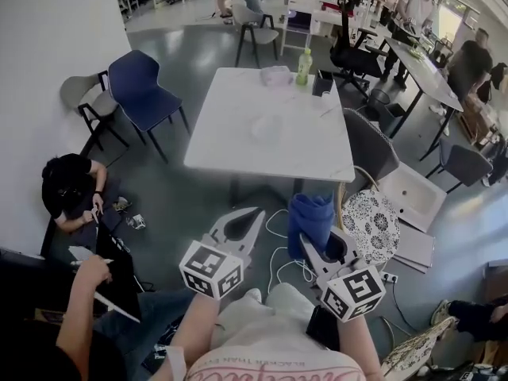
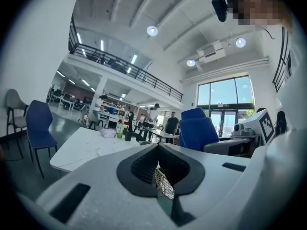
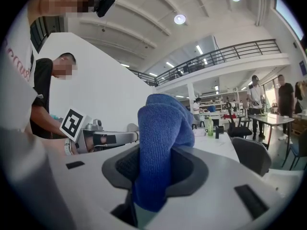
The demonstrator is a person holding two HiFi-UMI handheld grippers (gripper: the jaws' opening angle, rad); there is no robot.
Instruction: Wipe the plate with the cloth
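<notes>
Right claw (image 3: 154, 151): jaws clamped on the blue cloth (image 3: 163, 123). The cloth is bunched between the pads and stands up past the tips toward 12 o'clock.

Left claw (image 2: 158, 145): jaws pressed together, tips meeting, nothing gripped. A sliver of mesh-patterned surface shows in the slot under the tips; identity unclear.

Head view: both claws side by side above the floor, pointing at 12 o'clock toward the white tabletop (image 1: 238, 145) and apart from it.

Plate (image 1: 267, 127): faint pale round outline near the tabletop's middle. It is white on white and hard to confirm.

Green bottle (image 1: 304, 66): upright at the tabletop's far edge, 1 o'clock.

Round black-and-white patterned disc (image 1: 373, 228): just at 3 o'clock of the right claw. Cannot tell what it is.

Blue chair (image 1: 141, 92): at 10 o'clock of the tabletop.
</notes>
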